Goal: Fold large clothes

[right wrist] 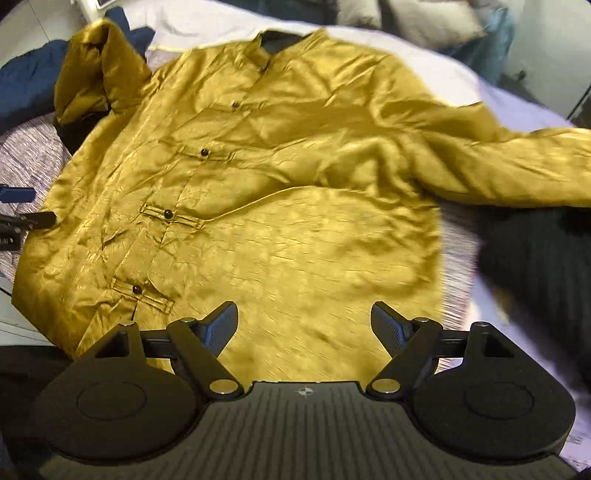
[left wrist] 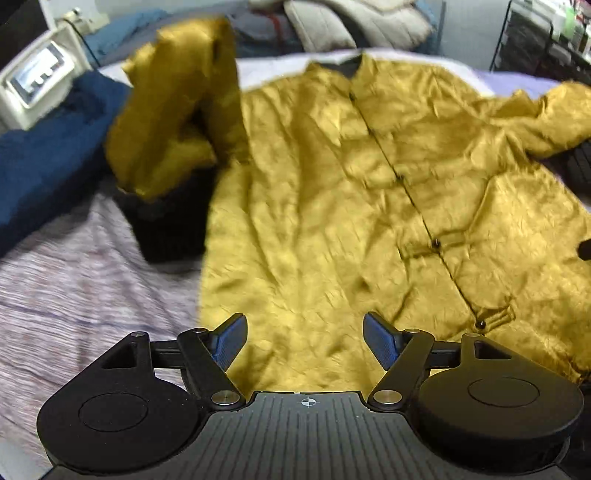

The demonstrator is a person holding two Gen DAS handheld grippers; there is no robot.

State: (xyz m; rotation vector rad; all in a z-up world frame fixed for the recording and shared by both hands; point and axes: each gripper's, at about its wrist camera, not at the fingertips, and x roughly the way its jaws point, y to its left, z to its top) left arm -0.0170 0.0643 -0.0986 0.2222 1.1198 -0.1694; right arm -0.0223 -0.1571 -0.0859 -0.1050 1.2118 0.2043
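Note:
A large mustard-yellow jacket (left wrist: 351, 192) lies front up on the bed, buttoned with dark buttons down the middle. It also shows in the right wrist view (right wrist: 258, 177). Its left sleeve (left wrist: 173, 122) is bunched up and stands raised, with a black cuff (left wrist: 166, 229) below it. Its right sleeve (right wrist: 509, 166) stretches out to the right. My left gripper (left wrist: 304, 332) is open and empty above the jacket's hem on the left side. My right gripper (right wrist: 304, 325) is open and empty above the hem on the right side.
The bed has a striped grey-pink cover (left wrist: 74, 288). A dark blue garment (left wrist: 48, 162) lies at the left. A white device (left wrist: 37, 81) sits beyond it. Pillows and clothes (left wrist: 351, 26) pile at the back. A black garment (right wrist: 535, 266) lies at the right.

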